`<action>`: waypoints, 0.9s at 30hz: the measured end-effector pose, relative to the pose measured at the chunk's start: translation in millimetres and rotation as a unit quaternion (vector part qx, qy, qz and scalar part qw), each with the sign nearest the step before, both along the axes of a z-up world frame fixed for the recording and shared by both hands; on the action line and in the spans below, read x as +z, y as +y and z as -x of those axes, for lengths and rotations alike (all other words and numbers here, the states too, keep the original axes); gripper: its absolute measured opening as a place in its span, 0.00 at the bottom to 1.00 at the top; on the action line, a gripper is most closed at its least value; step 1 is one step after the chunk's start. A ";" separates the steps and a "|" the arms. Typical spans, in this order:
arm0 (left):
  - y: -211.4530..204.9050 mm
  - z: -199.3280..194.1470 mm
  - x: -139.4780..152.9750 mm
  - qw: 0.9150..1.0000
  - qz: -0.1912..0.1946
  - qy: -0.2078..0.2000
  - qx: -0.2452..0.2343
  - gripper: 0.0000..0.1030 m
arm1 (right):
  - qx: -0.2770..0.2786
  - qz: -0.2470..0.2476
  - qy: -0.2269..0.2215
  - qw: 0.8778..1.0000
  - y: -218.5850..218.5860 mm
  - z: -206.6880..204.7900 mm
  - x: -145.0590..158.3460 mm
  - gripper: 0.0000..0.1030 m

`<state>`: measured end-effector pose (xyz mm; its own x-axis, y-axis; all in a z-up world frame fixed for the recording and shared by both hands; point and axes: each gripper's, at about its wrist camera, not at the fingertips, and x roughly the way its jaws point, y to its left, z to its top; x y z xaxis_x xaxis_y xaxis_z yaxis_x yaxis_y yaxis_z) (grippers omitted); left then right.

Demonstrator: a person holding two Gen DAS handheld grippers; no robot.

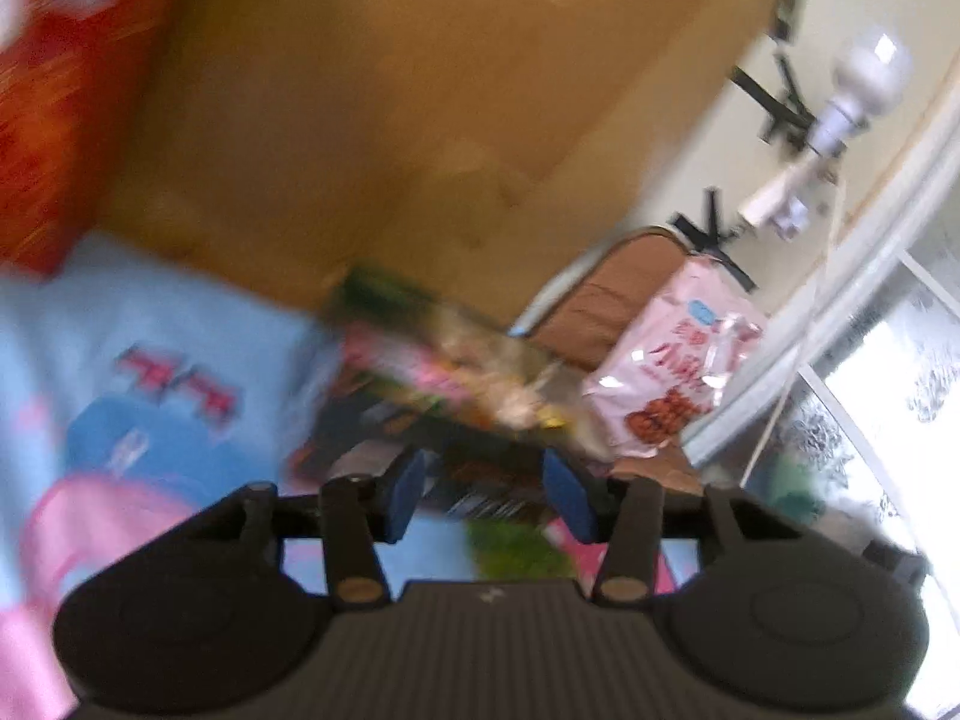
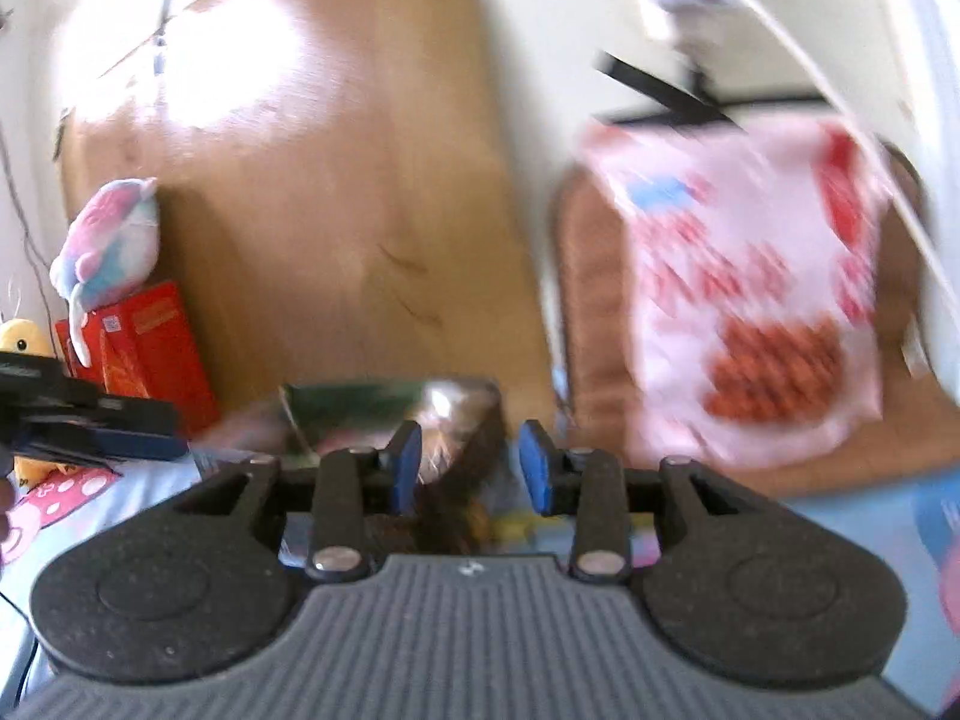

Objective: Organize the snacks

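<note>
A blurred heap of snack packets (image 1: pixel 444 372), green, pink and shiny, lies on the bed sheet at the foot of a cardboard box (image 1: pixel 390 120). My left gripper (image 1: pixel 487 492) stands open just short of the heap, and a dark packet (image 1: pixel 480 480) shows beyond its pads, untouched. In the right wrist view a shiny green and brown packet (image 2: pixel 456 420) sits between the pads of my right gripper (image 2: pixel 471 471). A thin gap shows at the right pad, so it is open. A pink snack bag (image 2: pixel 750 300) leans upright on a brown cushion (image 2: pixel 588 300).
A red box (image 2: pixel 150 336) with a plush toy (image 2: pixel 108 246) on it stands left of the cardboard box. A cartoon-printed blue sheet (image 1: pixel 150 330) covers the bed. A window (image 1: pixel 888 390) and a lamp on a stand (image 1: pixel 864 78) lie to the right.
</note>
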<state>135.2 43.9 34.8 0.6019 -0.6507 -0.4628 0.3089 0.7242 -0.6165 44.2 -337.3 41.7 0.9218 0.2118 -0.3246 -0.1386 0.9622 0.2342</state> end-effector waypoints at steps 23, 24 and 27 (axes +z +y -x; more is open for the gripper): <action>75.6 80.5 -55.6 0.991 0.060 0.098 0.065 0.49 | 0.153 -0.036 0.079 0.984 97.2 54.0 -30.3 0.39; 73.0 78.9 -56.9 0.991 0.061 0.099 0.063 0.49 | 0.184 -0.025 0.083 0.979 112.2 53.5 -29.2 0.39; 61.8 72.7 -61.9 0.992 0.053 0.104 0.052 0.46 | 0.251 0.029 0.093 0.963 159.2 47.3 -33.3 0.39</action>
